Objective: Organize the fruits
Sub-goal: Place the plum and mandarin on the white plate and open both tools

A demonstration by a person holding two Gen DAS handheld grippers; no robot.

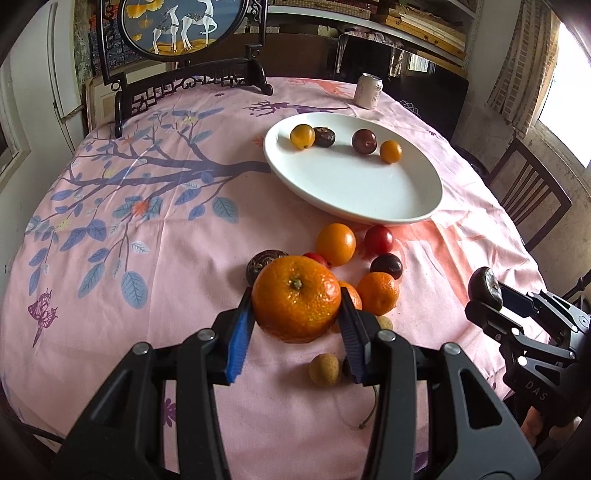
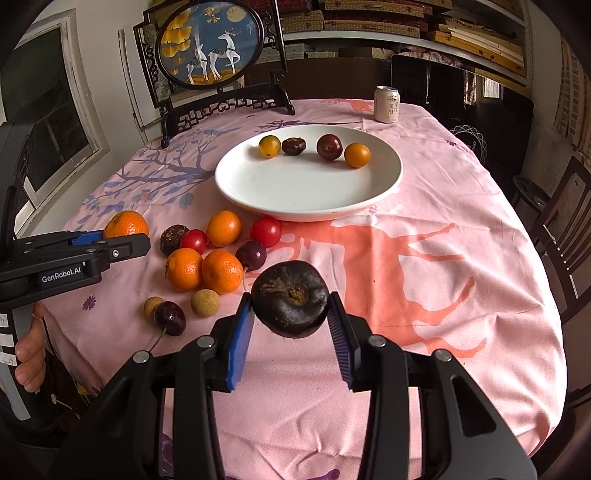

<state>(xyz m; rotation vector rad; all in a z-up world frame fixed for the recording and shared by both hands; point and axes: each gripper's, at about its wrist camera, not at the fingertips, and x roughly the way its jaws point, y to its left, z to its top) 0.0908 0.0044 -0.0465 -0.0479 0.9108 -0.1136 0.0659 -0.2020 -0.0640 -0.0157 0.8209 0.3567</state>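
Left wrist view: left gripper [image 1: 295, 310] is pinching a mandarin [image 1: 296, 298] above the worktop [image 1: 147, 266], which is wearing a pink tree-print cloth. White plate [image 1: 369, 192] is sitting further back with four small fruits; a can [image 1: 370, 91] and a deer screen [image 1: 184, 26] are standing at the far edge.

Right wrist view: right gripper [image 2: 290, 310] is clamping a dark wrinkled fruit [image 2: 290, 303] (stem side up). Loose fruits are lying left of it; shelves are lining the back wall.

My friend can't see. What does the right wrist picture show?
The right gripper holds a dark brown fruit above a pink tablecloth. Behind it, a white plate holds four small fruits, and more oranges and tomatoes lie loose to the left.
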